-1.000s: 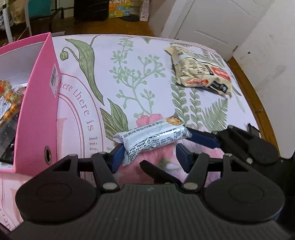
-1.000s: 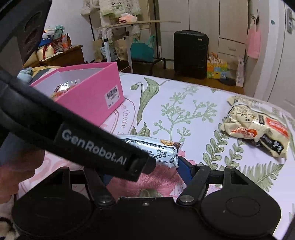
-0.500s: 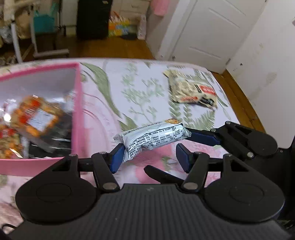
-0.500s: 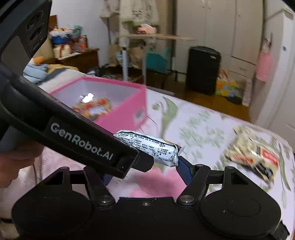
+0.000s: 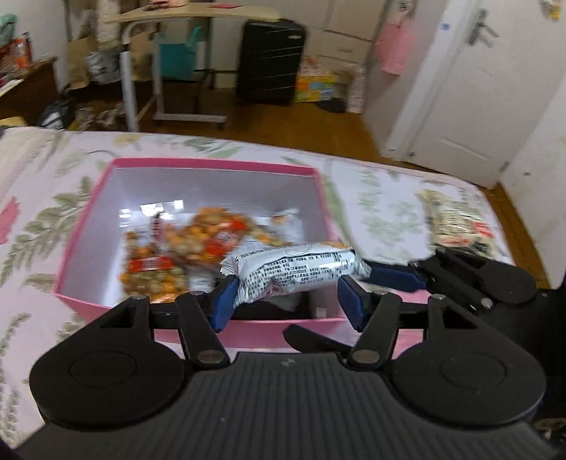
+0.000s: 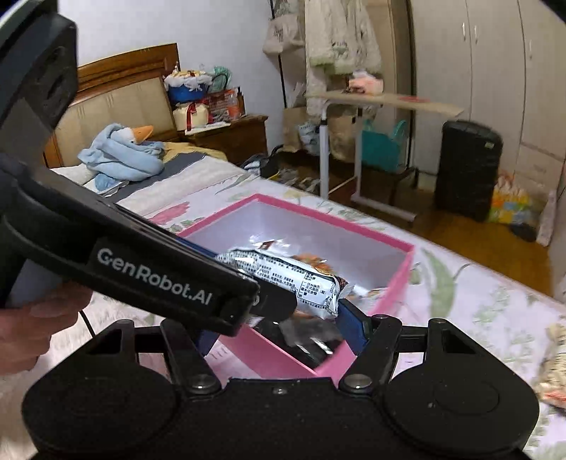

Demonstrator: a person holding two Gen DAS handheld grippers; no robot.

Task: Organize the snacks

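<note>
A silver snack bar packet (image 5: 293, 270) hangs over the near part of the pink box (image 5: 212, 164). The packet spans my left gripper (image 5: 286, 300), whose blue pads stand apart; the left pad (image 5: 221, 300) touches the packet's end, the right pad (image 5: 350, 299) sits just below the other end. My right gripper's fingers (image 5: 392, 276) reach the packet's right end. In the right wrist view the packet (image 6: 297, 277) lies over the box (image 6: 353, 223), above my right gripper (image 6: 279, 331); the left gripper's body hides its left finger. Several orange snack bags (image 5: 177, 247) lie inside the box.
A beige snack bag (image 5: 456, 223) lies on the floral bedspread (image 5: 371, 191) right of the box. Beyond the bed edge are a rolling table (image 5: 177, 21), a black suitcase (image 5: 270, 56) and a white door (image 5: 470, 92). A blue plush (image 6: 120, 155) lies by the headboard.
Both grippers lifted the snack bar packet off the bedspread and carried it left, from beside the pink box to above the box's near part.
</note>
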